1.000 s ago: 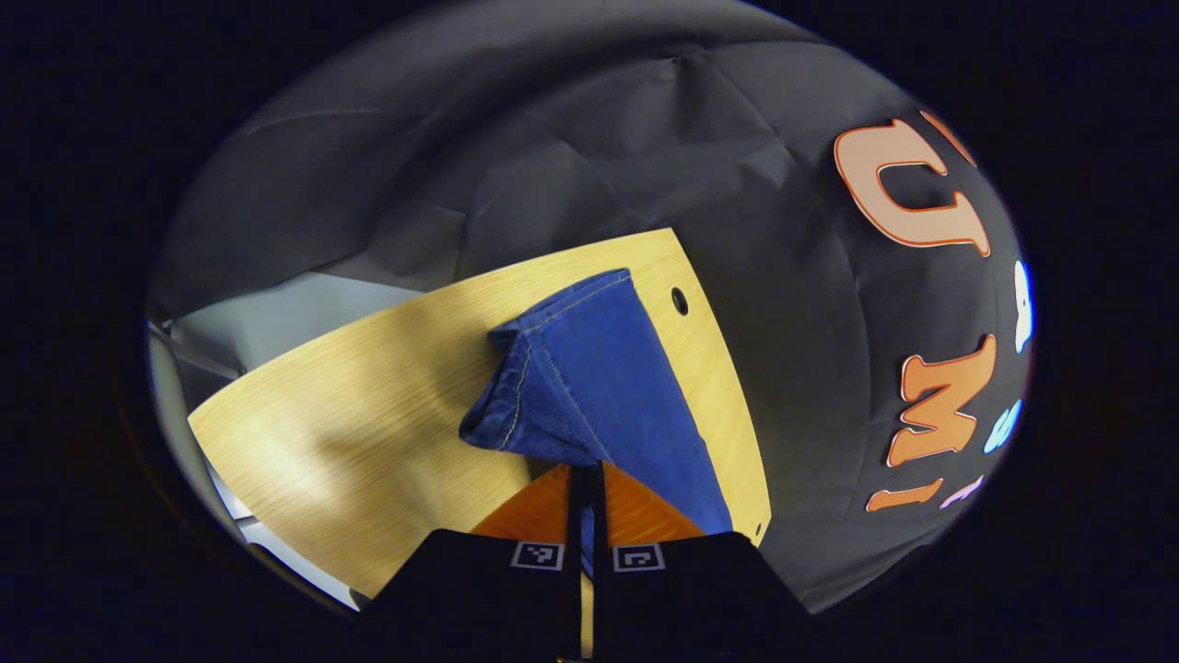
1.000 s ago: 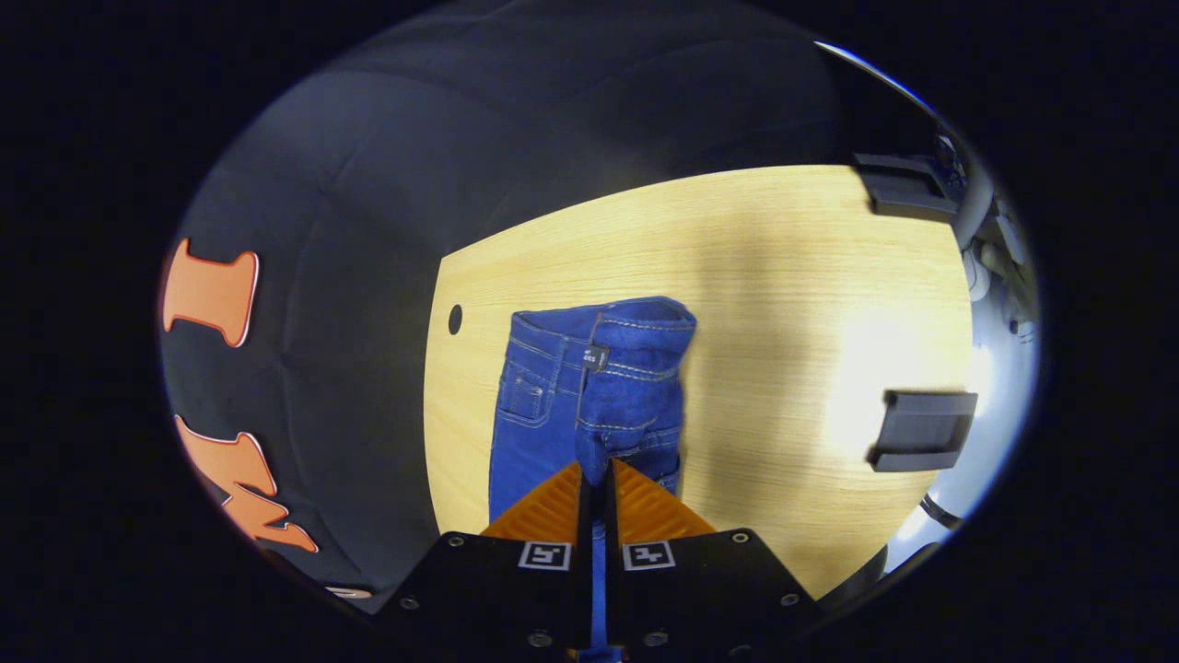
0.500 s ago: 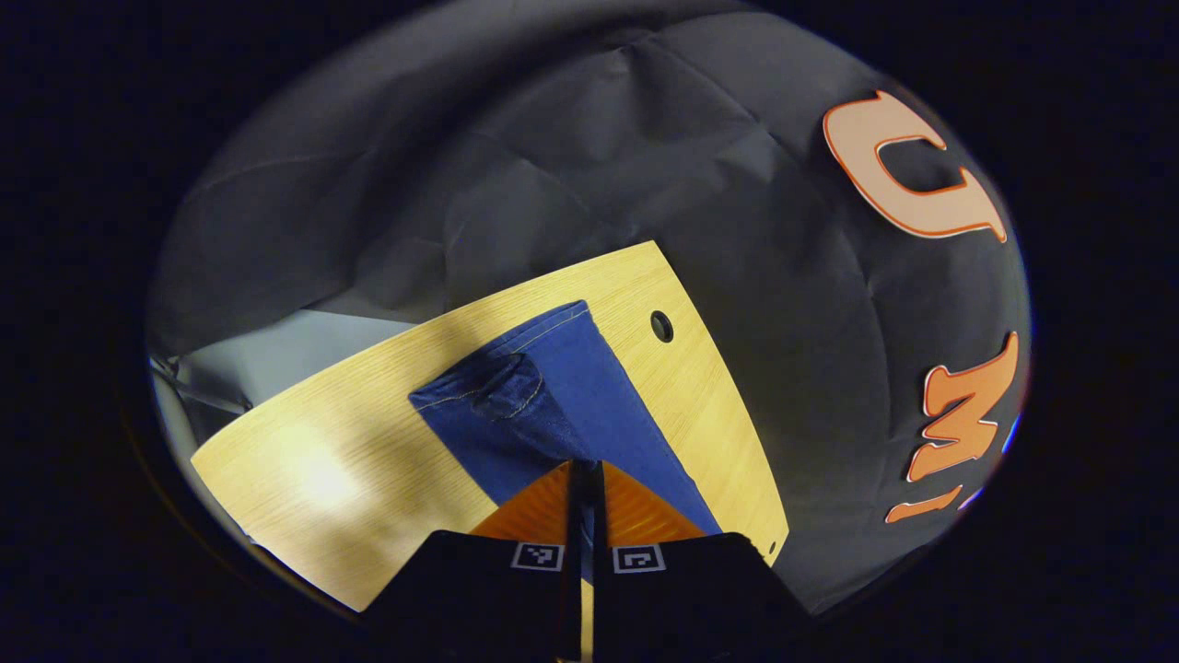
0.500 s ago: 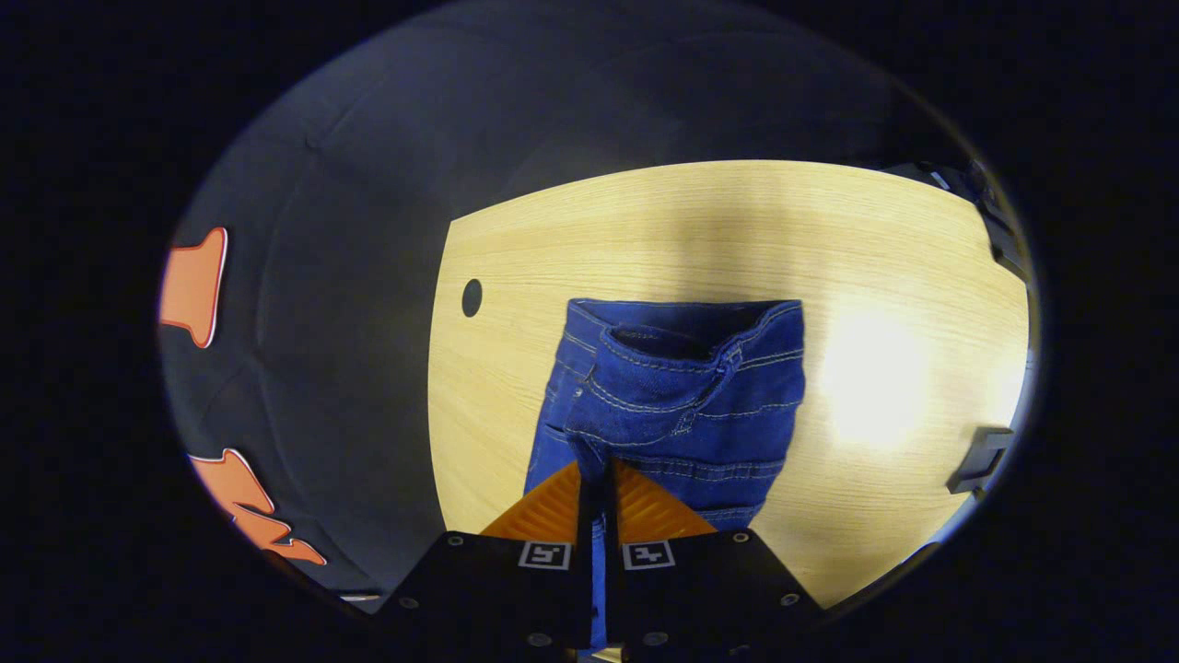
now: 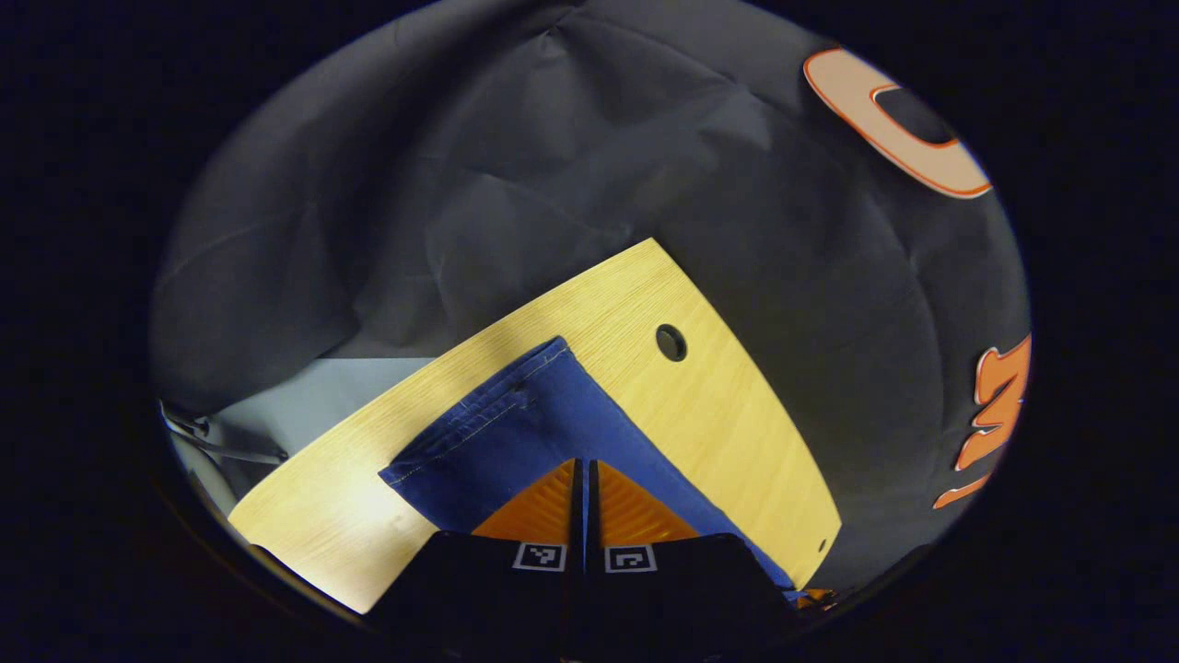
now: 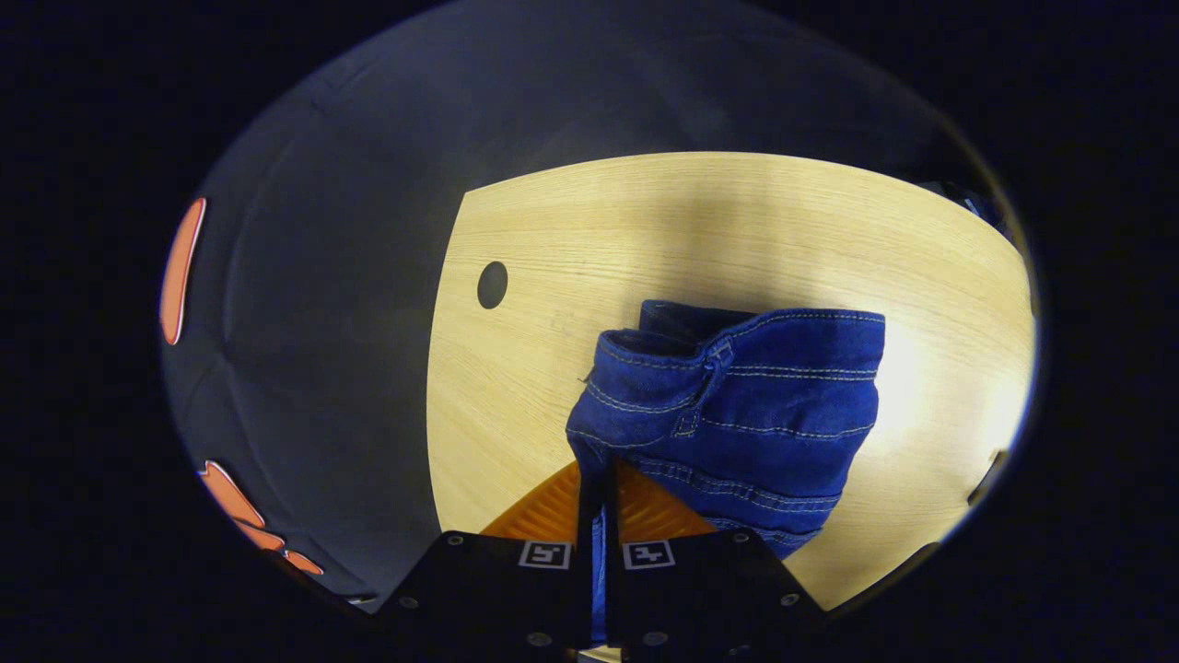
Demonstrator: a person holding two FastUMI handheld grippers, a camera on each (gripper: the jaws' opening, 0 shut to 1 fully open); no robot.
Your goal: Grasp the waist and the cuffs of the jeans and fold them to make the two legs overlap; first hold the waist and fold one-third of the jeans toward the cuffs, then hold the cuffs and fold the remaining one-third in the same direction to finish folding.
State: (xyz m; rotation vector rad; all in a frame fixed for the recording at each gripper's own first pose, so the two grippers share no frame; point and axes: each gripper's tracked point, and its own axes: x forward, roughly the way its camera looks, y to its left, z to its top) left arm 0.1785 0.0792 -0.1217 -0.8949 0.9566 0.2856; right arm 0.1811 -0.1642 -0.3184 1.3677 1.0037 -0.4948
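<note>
The jeans lie on the wooden table, near the edge that has a round cable hole. In the right gripper view the waist end shows close up — waistband, belt loop and pale stitching bunched in a thick fold. The right gripper has its two fingers pressed almost together with a strip of denim running between them, so it pinches the jeans at the waist.

In the left gripper view the cuff end spreads flat over the table, its stitched hem pointing toward the table's far corner. The left gripper is likewise drawn nearly closed over the denim — cloth lies on both sides of the fingers, which appear to clamp it.
</note>
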